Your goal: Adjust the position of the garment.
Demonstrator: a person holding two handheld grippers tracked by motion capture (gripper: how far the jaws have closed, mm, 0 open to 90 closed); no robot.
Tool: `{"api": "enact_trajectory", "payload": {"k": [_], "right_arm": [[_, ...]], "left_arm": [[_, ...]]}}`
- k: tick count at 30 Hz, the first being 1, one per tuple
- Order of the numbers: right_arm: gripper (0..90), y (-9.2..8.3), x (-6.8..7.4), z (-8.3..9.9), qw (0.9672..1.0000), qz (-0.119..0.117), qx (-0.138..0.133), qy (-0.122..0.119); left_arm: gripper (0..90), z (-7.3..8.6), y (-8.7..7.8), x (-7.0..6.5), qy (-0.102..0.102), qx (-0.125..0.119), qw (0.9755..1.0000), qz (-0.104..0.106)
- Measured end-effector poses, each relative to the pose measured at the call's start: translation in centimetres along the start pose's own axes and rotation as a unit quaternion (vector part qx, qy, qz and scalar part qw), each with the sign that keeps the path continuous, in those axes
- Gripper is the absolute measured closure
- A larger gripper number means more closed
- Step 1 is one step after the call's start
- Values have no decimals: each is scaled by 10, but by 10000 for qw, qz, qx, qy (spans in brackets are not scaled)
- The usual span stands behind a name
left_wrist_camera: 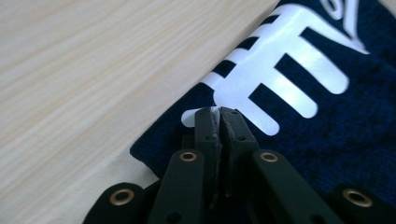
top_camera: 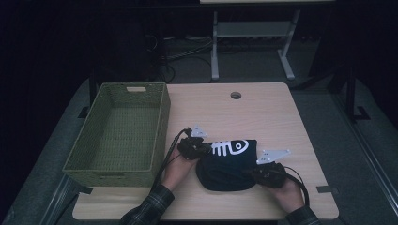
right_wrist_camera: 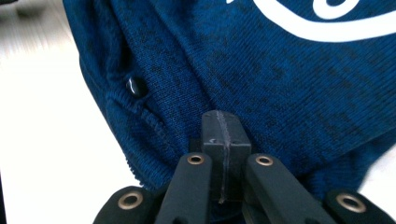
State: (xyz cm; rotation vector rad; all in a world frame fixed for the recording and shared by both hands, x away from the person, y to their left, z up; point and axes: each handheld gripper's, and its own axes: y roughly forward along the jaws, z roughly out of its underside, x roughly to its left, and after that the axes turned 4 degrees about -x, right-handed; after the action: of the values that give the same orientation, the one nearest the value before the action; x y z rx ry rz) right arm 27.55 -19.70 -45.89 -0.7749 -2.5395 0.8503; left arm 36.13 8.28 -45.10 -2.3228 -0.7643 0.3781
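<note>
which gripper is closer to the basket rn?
Left. The left gripper is at the folded shirt's basket-side edge, just right of the basket. The right gripper is at the shirt's far side, farther from the basket.

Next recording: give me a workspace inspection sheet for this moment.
Surface: light wood table, round hole near far edge.
Job's things: folded navy garment with white fish-skeleton print; green woven basket, nothing inside.
Clutter: nothing seen.
Grippers: left gripper shut on the garment's edge; right gripper shut, fingers against the fabric.
Cables: black cable from the left gripper; more on the floor.
Surroundings: dark room, white desk frame behind.
</note>
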Motion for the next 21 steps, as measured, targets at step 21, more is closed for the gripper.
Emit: {"api": "enact_trajectory", "payload": {"k": [21], "right_arm": [[900, -12, -28, -34, 9966, 513, -645, 66]], "left_arm": [[834, 2, -48, -31, 195, -532, 9975, 431]]}}
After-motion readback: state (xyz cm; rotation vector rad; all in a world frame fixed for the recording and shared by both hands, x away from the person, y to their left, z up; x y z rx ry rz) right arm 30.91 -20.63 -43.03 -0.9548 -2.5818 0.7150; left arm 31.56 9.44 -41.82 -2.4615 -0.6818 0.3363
